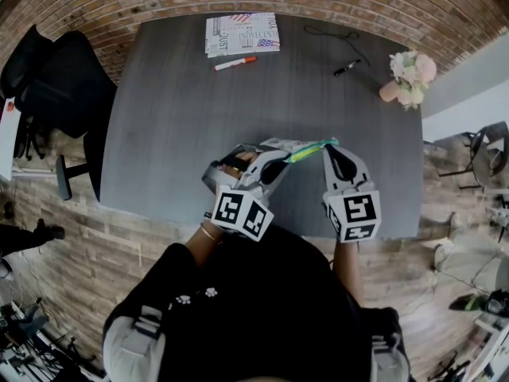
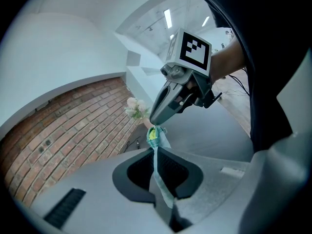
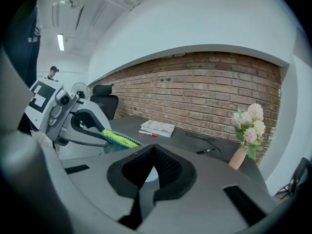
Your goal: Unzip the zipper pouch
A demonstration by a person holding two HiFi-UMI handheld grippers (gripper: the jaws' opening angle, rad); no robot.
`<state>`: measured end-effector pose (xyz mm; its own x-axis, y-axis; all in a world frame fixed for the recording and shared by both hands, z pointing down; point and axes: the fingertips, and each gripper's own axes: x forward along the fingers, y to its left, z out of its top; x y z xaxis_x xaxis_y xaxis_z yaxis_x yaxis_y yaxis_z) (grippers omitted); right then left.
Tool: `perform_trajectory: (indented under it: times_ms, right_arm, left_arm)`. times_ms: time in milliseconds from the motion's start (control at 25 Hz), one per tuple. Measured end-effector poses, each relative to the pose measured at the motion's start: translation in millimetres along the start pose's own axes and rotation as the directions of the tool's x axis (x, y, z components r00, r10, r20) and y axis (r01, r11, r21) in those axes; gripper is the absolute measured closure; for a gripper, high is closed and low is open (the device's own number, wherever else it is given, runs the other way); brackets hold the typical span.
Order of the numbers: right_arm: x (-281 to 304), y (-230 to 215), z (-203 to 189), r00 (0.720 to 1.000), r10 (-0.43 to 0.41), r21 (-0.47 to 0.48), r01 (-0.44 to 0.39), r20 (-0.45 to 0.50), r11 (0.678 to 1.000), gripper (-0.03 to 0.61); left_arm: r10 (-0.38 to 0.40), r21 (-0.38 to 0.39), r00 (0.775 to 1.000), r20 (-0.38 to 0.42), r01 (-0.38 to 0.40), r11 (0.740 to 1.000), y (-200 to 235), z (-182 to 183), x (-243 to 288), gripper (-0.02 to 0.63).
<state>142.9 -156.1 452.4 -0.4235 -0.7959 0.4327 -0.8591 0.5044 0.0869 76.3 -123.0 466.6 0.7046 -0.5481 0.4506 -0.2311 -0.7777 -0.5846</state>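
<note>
Left hand-held gripper [image 2: 157,172]: jaws clamped on the thin edge of the zipper pouch [image 1: 306,151]. Right hand-held gripper [image 3: 152,167]: jaws closed at the pouch's opposite end, probably on the slider tab, but it's too small to confirm. The pouch hangs stretched between them, off the desk [image 1: 183,118], above its near edge.

To do the step well:
- Use the left as the anchor and don't let it slip.
- Draw the right straight along the zipper line, away from the left.
- Keep the pouch taut. An off-axis tug will likely jam the slider.

Count:
- 2 hand-held grippers, 1 pouch.
- Well beyond the pouch at the desk's far side: 1 stack of papers [image 1: 242,33], 1 red marker [image 1: 235,63], 1 black pen [image 1: 347,68], 1 thin cable [image 1: 322,32].
- Beyond the pouch to its right: 1 flower vase [image 1: 409,78].
</note>
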Motion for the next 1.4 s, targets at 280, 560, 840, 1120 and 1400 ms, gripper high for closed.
perform_trajectory:
  times_ms: [280, 560, 840, 1120, 1400]
  right_arm:
    - [0.1, -7.3, -1.0, 1.000, -0.004, -0.008, 0.004, 0.029, 1.000, 0.578]
    - [-2.1, -12.1, -5.3, 1.000, -0.026, 0.007, 0.026, -0.011, 1.000, 0.578]
    - [-1.5, -19.1, -6.7, 0.999, -0.037, -0.016, 0.038, 0.006, 0.999, 0.578]
    - [-7.2, -33.3, -11.9, 0.997, -0.082, 0.001, 0.082, -0.010, 0.997, 0.578]
    - [-8.6, -42.4, -15.0, 0.995, -0.101, 0.000, 0.101, -0.003, 0.995, 0.578]
  left_arm:
    - [-0.001, -0.002, 1.000, 0.006, 0.001, 1.000, 0.2, 1.4, -1.0, 0.604]
    - [-0.002, -0.010, 1.000, 0.009, 0.002, 1.000, 0.3, 1.6, -1.8, 0.605]
    - [-0.005, -0.014, 1.000, 0.017, 0.005, 1.000, 0.4, 2.2, -2.3, 0.605]
    - [0.002, -0.039, 1.000, 0.018, -0.001, 0.999, 3.9, -1.8, -5.8, 0.605]
    - [0.003, -0.044, 1.000, 0.018, -0.003, 0.999, 4.1, -1.9, -5.9, 0.606]
